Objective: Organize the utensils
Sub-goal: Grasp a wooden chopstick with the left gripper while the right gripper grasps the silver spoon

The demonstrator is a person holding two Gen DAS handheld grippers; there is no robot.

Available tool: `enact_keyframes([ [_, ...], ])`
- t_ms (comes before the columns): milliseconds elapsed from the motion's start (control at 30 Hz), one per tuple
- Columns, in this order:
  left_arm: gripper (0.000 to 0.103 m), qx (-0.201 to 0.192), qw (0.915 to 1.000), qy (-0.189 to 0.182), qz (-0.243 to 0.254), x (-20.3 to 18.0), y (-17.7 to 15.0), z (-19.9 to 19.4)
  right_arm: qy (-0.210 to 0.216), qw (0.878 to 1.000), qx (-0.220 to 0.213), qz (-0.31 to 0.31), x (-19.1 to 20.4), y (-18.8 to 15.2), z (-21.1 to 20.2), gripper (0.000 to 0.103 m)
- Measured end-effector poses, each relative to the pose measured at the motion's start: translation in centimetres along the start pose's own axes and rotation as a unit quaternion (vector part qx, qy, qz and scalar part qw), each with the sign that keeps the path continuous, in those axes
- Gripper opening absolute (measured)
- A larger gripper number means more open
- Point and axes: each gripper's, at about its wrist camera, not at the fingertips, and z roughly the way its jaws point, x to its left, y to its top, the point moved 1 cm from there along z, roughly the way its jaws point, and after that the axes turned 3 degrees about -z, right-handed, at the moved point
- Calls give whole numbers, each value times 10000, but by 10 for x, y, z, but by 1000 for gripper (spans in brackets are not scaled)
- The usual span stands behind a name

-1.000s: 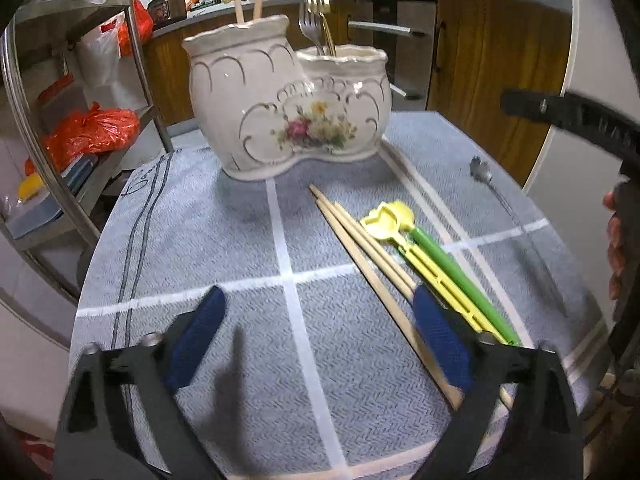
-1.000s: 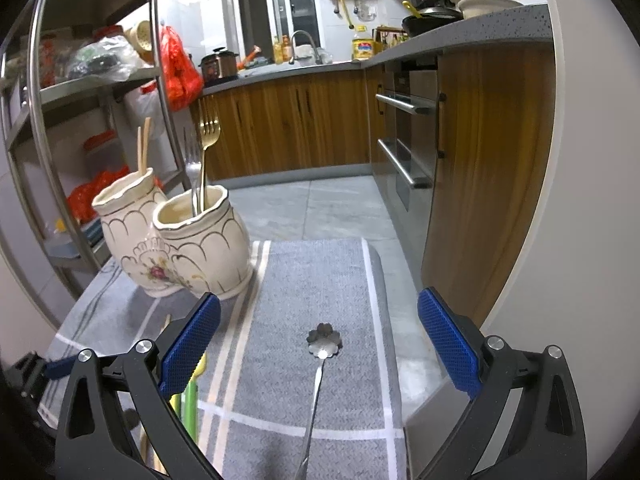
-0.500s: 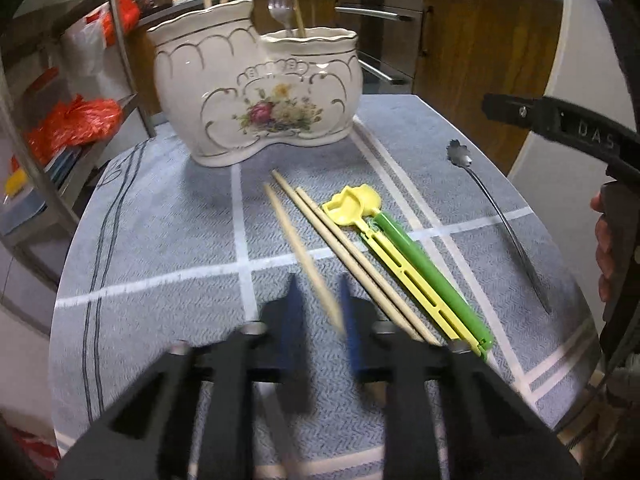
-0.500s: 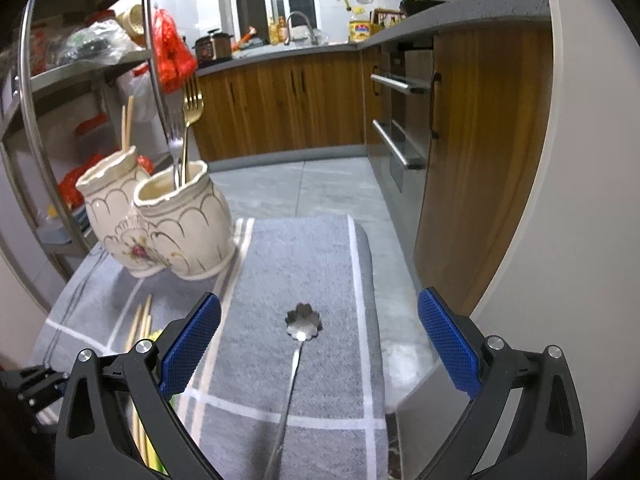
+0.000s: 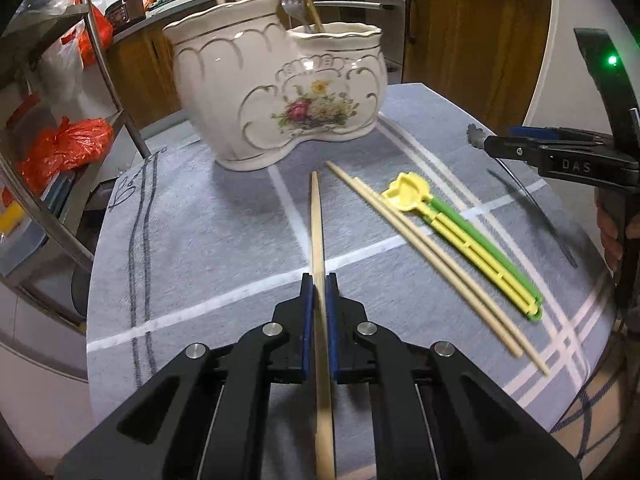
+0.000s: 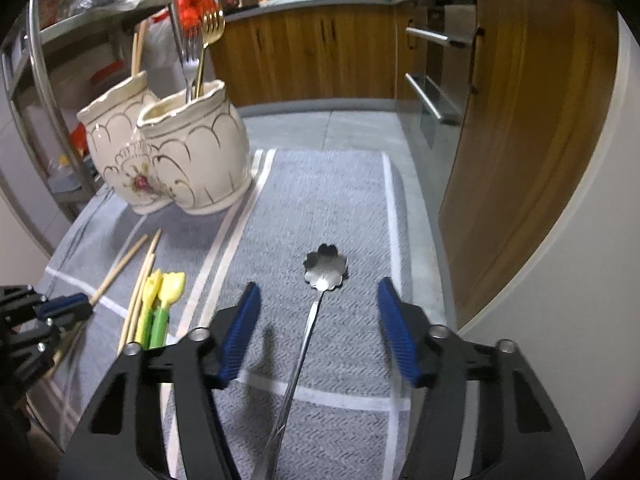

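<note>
Forks, some chopsticks already standing in ceramic holder (image 5: pixel 280 92). Left gripper (image 5: pixel 316 300) fingers clamping one chopstick (image 5: pixel 316 220); right gripper (image 6: pixel 318 320) fingers closing around spoon (image 6: pixel 324 268), not yet touching. Chopstick pair (image 5: pixel 420 248), yellow-green utensils (image 5: pixel 472 240) waiting on table (image 5: pixel 200 240).

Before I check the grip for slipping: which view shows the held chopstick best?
The left wrist view: the wooden chopstick runs straight up the frame, clamped between the shut jaws of the left gripper. The right wrist view shows only its far end poking from that gripper at the left edge.
</note>
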Motion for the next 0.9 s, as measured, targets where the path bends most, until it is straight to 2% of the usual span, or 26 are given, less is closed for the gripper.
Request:
enact_keyframes([
  [200,6,-31,9998,-195,-52,8,-4,-3,50,9997,200,-119,5,1,8,32],
  [333,7,-65,9996,-271,-85,11,-7,-3,17,9994,253,-237,11,0,11,24],
  [400,8,-89,9995,-306,-93,11,-8,-4,76,9991,265,-329,14,1,12,13],
  [467,8,-128,9993,-324,-115,13,-8,-3,145,9987,273,-394,16,1,12,6],
  [667,6,-235,9994,-257,-56,11,-6,0,227,9981,143,-558,22,2,5,4],
  [767,6,-257,9990,-351,-104,13,-6,0,291,9978,-107,-591,26,5,-4,4],
  [900,6,-386,9981,-450,-136,15,-5,-5,405,9945,-657,-703,32,9,-24,4],
])
